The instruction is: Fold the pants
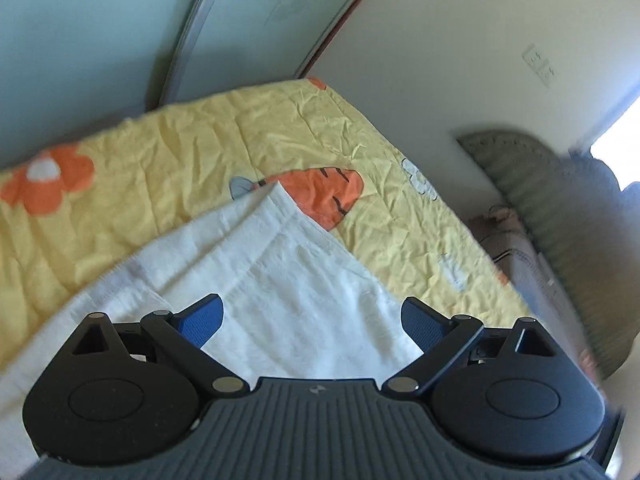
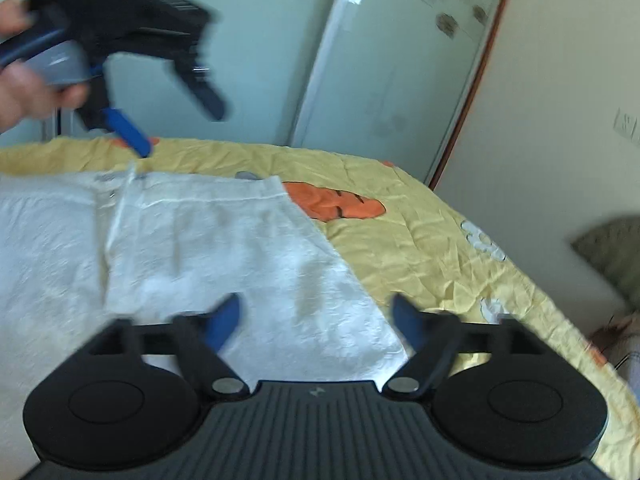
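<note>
White textured pants lie flat across the centre-left of the frame on a crinkled yellow bedspread with an orange carrot print. Right gripper and left gripper hover spread apart, empty. For a clean fold, pinch hem corners evenly; the soft cloth likely sags.

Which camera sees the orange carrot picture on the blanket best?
The left wrist view: the carrot picture looks bigger and sharper there, though the white pants hide its corner. The right wrist view shows it smaller and flatter.
</note>
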### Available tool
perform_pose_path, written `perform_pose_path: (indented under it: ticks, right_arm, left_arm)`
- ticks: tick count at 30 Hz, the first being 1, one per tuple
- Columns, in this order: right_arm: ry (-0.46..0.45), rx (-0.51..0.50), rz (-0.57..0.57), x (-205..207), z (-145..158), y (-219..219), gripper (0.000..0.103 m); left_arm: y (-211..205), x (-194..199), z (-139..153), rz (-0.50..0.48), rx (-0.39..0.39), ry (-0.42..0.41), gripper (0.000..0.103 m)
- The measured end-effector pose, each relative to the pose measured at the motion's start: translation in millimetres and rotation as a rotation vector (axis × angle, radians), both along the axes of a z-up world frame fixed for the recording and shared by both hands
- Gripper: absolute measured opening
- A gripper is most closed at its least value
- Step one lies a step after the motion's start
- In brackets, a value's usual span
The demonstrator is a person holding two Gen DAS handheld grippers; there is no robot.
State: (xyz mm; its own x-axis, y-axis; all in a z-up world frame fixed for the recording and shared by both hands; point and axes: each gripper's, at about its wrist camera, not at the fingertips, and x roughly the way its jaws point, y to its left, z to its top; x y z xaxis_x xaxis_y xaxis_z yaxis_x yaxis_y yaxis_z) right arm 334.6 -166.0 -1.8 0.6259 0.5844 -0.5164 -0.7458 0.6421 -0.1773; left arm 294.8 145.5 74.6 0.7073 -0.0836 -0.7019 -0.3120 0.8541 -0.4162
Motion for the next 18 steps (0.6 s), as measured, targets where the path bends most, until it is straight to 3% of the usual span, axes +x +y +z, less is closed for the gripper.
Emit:
perform_pose_path:
  ticks: [2,4,5,6,7,8,9,11,12,13,15,18]
  right_arm:
    - [0.149,0.111,-0.027,47,-7,-12,0.101]
    - [0.297,0.209,-0.09,85,-22,-24,0.076]
    - [0.392,0.235,-0.087,102,-32,-26,0.058]
    - [0.429,0.226,-0.095,109,-40,-26,0.053]
    - [0.386,0.205,-0.09,106,-42,-25,0.046]
    - [0.376,0.182,-0.073,103,-42,-23,0.032]
    - [0.361,0.162,-0.066,95,-42,-21,0.023]
    - [0.207,0.074,-0.053,66,-34,-13,0.011]
    - [0.126,0.03,-0.039,49,-30,-7,0.011]
    - [0.032,-0.012,-0.011,27,-24,1,0.01]
    - [-0.107,-0.093,0.033,-14,-17,12,0.01]
    - [-0.258,-0.205,0.085,-68,-17,26,0.01]
  left_arm:
    - [-2,-11,10,-0.033,0.23,0.018,0.097]
    - [5,-15,14,-0.041,0.446,0.048,0.097]
    - [13,-15,16,-0.037,0.553,0.069,0.097]
    - [22,-15,18,-0.024,0.634,0.089,0.097]
    - [35,-12,22,-0.002,0.717,0.112,0.097]
    - [52,-6,28,0.032,0.798,0.128,0.096]
    - [72,0,39,0.113,0.875,0.132,0.095]
    - [102,10,63,0.285,0.946,0.084,0.095]
    - [110,13,73,0.339,0.929,0.066,0.095]
    - [114,16,80,0.35,0.856,0.072,0.095]
    - [106,16,81,0.21,0.571,0.025,0.097]
    - [64,23,48,-0.039,0.268,0.031,0.098]
